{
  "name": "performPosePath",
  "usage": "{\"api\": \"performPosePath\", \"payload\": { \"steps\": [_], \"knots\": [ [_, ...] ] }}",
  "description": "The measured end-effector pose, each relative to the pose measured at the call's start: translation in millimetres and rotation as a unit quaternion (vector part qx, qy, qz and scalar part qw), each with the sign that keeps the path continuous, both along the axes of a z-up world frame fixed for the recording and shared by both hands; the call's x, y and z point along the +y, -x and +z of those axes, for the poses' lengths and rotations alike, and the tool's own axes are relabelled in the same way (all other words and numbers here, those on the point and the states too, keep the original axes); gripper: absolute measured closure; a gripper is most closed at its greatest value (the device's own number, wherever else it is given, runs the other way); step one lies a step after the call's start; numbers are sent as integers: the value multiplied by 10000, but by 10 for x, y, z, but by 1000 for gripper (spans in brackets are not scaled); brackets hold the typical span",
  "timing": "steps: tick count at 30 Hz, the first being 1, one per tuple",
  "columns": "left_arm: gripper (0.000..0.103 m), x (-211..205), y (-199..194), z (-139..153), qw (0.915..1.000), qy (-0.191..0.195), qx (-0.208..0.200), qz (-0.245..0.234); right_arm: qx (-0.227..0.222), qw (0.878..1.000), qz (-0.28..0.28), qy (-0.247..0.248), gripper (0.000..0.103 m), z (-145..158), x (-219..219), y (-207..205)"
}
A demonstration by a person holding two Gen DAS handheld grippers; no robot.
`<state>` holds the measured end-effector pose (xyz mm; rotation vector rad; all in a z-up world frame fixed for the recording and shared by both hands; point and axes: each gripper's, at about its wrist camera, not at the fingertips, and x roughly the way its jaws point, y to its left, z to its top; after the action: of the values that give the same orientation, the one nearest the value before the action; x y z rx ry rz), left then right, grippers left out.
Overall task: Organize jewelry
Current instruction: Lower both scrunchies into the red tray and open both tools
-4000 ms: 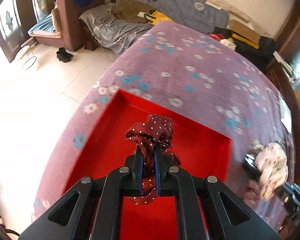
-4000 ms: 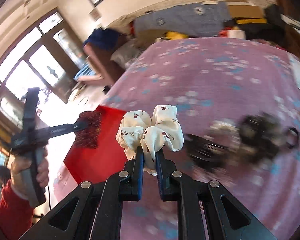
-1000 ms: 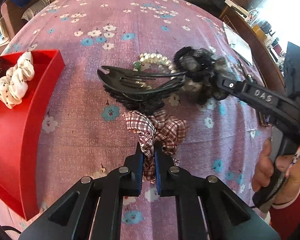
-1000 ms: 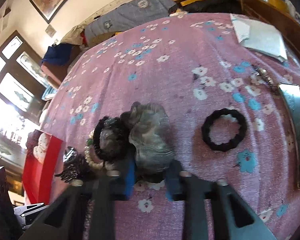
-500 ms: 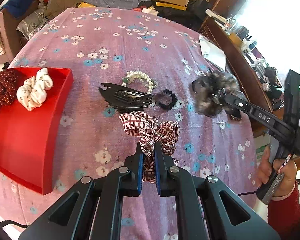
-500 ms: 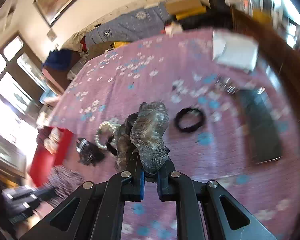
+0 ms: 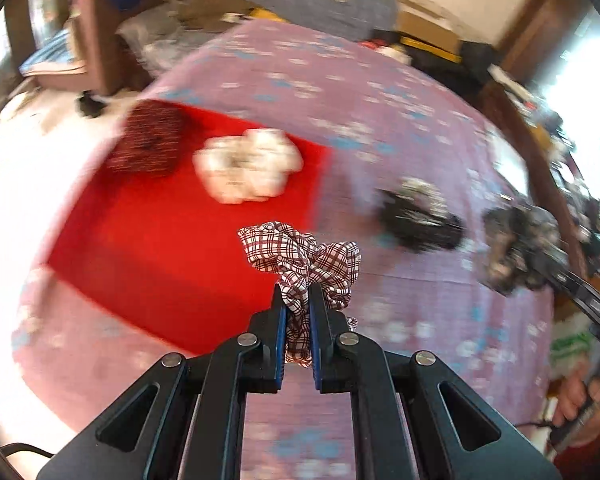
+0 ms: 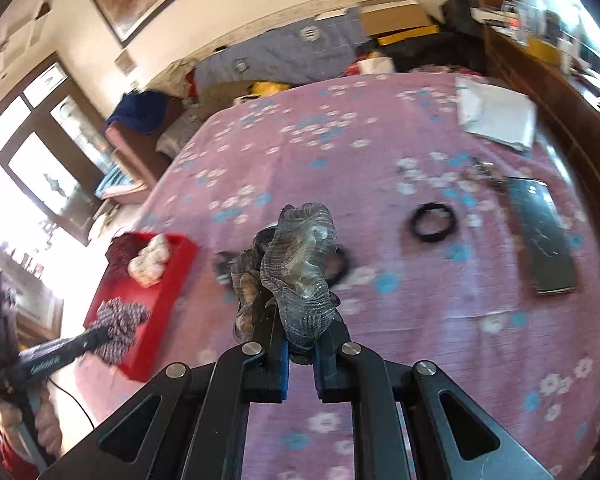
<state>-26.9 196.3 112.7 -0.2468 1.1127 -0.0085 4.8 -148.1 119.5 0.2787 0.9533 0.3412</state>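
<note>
Gripping the plaid scrunchie [image 7: 300, 256], left tongs [image 7: 298, 312] are clamped on its lower folds; it hangs in the air above the near right corner of the red tray [image 7: 148, 248]. Tray lies ahead and left of those tongs, long axis running away from camera, at the left edge of the bed [image 8: 420, 148]. Inside it, far end: dark red dotted scrunchie [image 7: 148, 144] and white scrunchie [image 7: 248, 170], side by side. Left tongs are the nearer ones to the tray; drop looks like a short push forward-left.

Right tongs [image 8: 300, 340] are closed on the grey scrunchie [image 8: 300, 264], held above mid-bed, tray well off to their left. On the cover: black hair tie [image 8: 433, 223], black claw clip [image 7: 420, 220], dark phone [image 8: 542, 236] near the right edge.

Versus half a second ago: left tongs have swung from the clip/pearl cluster over to the tray edge, heavy motion blur. Grey scrunchie was already lifted, same grip.
</note>
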Motion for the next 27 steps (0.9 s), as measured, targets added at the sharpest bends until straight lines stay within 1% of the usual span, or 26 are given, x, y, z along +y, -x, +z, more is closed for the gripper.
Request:
{"api": "performPosePath", "payload": {
  "steps": [3, 6, 10, 14, 17, 22, 27],
  "knots": [
    [94, 387, 20, -50, 9991, -239, 117, 335, 11, 9995, 304, -125, 93, 19, 353, 9],
    [94, 669, -5, -113, 9969, -510, 218, 552, 87, 9978, 595, -279, 93, 9, 712, -22],
    [94, 996, -57, -218, 9943, -684, 338, 743, 262, 9935, 1015, -438, 93, -52, 1220, -61],
    [93, 1233, -149, -341, 9924, -824, 460, 793, 413, 9877, 1453, -412, 92, -160, 1734, -62],
    [93, 1351, -193, -417, 9920, -848, 535, 771, 554, 9837, 1673, -360, 92, -273, 2055, -39],
    [93, 1477, -231, -542, 9915, -892, 656, 680, 798, 9783, 1892, -261, 92, -480, 2385, -26],
    [92, 1529, -241, -597, 9913, -928, 691, 627, 979, 9748, 1998, -142, 92, -646, 2591, -45]
  ]
}}
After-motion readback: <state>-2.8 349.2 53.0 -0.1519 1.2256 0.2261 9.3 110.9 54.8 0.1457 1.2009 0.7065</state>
